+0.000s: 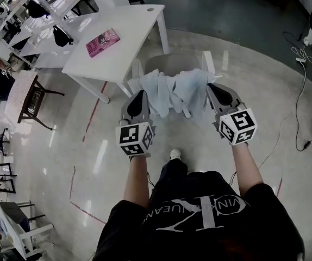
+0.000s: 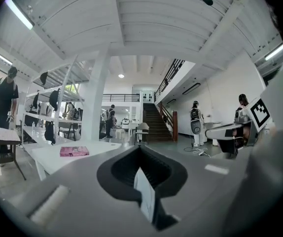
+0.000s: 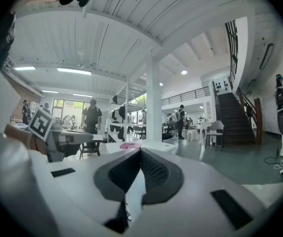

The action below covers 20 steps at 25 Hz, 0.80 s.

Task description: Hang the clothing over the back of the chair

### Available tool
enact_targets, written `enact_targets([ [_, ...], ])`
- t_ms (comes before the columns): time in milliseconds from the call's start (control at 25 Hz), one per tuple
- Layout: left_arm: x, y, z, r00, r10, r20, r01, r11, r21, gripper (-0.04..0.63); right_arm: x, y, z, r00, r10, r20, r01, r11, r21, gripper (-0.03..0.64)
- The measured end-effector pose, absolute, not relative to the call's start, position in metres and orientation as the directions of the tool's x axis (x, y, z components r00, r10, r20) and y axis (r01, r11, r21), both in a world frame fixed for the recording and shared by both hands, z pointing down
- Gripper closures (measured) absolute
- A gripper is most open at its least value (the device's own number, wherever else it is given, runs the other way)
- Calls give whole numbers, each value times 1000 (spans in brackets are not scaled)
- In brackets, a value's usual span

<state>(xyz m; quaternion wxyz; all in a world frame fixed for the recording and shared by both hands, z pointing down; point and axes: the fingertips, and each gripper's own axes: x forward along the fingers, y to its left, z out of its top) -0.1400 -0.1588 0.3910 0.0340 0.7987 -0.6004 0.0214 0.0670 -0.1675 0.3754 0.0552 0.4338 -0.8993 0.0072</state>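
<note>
Clothing (image 1: 172, 94) in both grippers (image 1: 141, 97) (image 1: 212, 87)

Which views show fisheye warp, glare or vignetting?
Head view: barrel warp bows the white rectangular table; light streaks glare on the glossy grey floor. Left gripper view: black round vignette, white slatted ceiling curves. Right gripper view: same vignette and curving.

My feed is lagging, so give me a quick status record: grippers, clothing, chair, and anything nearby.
left gripper: jaws shut on the clothing's left edge
right gripper: jaws shut on its right edge
clothing: pale blue, spread between both grippers, in front of the chair
chair: white, partly hidden by the cloth; contact with its back unclear
table: white, beyond the chair
pink booklet: lying on the table
</note>
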Motion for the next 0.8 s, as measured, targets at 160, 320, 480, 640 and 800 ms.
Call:
enact_targets([
  [160,-138,-140,387,262,-963,56,-965,-261,27,584,71,-151,373,-628,-774,88,-774,632,38,603],
  [320,-136,-120,385,252,-967,42,-968,-251,20,584,71,-133,374,-638,-766,79,-766,641,37,603],
  [480,-137,-102,382,239,-970,29,-971,-239,21,584,73,-117,372,-643,-763,60,-763,646,37,603],
  [640,-135,-87,380,229,-973,15,-973,-228,20,584,78,-102,370,-645,-763,44,-763,646,35,603],
  [800,-132,-74,379,219,-976,5,-975,-219,19,584,83,-91,371,-645,-763,36,-763,646,21,603],
])
